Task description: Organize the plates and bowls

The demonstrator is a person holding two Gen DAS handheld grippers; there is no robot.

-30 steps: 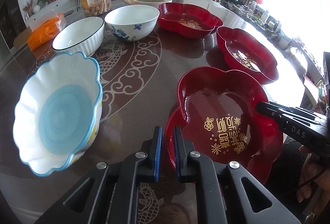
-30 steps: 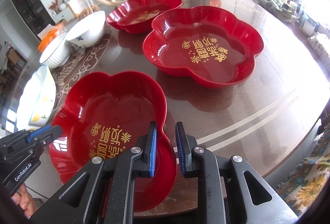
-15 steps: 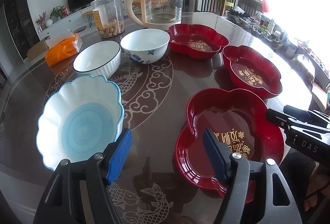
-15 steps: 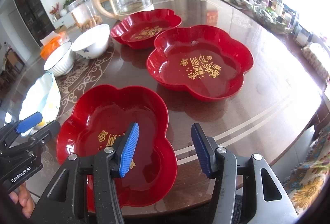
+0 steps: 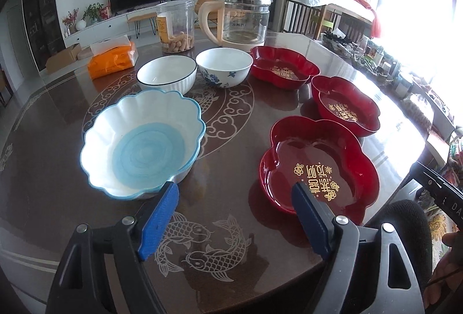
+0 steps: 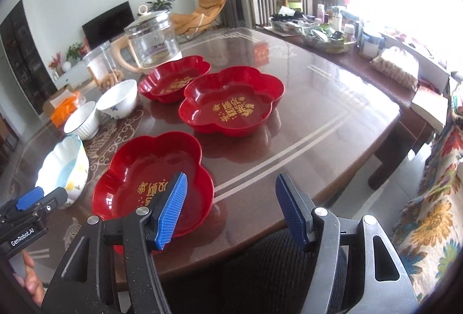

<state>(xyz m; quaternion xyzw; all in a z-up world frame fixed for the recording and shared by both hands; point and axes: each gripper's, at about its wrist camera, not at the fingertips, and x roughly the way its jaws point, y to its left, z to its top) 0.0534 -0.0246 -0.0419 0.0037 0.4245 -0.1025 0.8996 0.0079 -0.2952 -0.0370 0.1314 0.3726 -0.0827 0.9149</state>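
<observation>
Left wrist view: the left tool [image 5: 235,211] hangs over the tabletop [image 5: 231,140], its jaws apart and opening, with nothing between the blue pads [image 5: 157,217]. Beyond the left pad sits a scalloped blue-and-white bowl [image 5: 141,143]; the pad covers a bit of its near rim. Behind it stand a ribbed white bowl [image 5: 167,77] and a white bowl with blue flowers [image 5: 224,66], just beside each other. On the right lie three red flower-shaped plates: the nearest plate [image 5: 318,166], partly hidden by the right pad, a middle plate [image 5: 345,105] and a far plate [image 5: 285,71]. A glass kettle [image 5: 243,20], a clear jar [image 5: 176,25] and an orange tissue pack [image 5: 113,59] stand at the back. The right tool [image 5: 439,192] is cut off at the frame edge, so its jaws cannot be read here.

Right wrist view: the right tool [image 6: 231,212] is also unclenched and opening, holding nothing. Its left pad overlaps the nearest plate [image 6: 153,178]; the gap looks onto the tabletop edge and a dark mesh chair back [image 6: 260,270]. The middle plate [image 6: 231,103] and far plate [image 6: 173,77] nearly touch, though whether they do is unclear. The left tool [image 6: 31,201] shows only its tips, with part of a hand [image 6: 31,282] below. The window side is washed out.
</observation>
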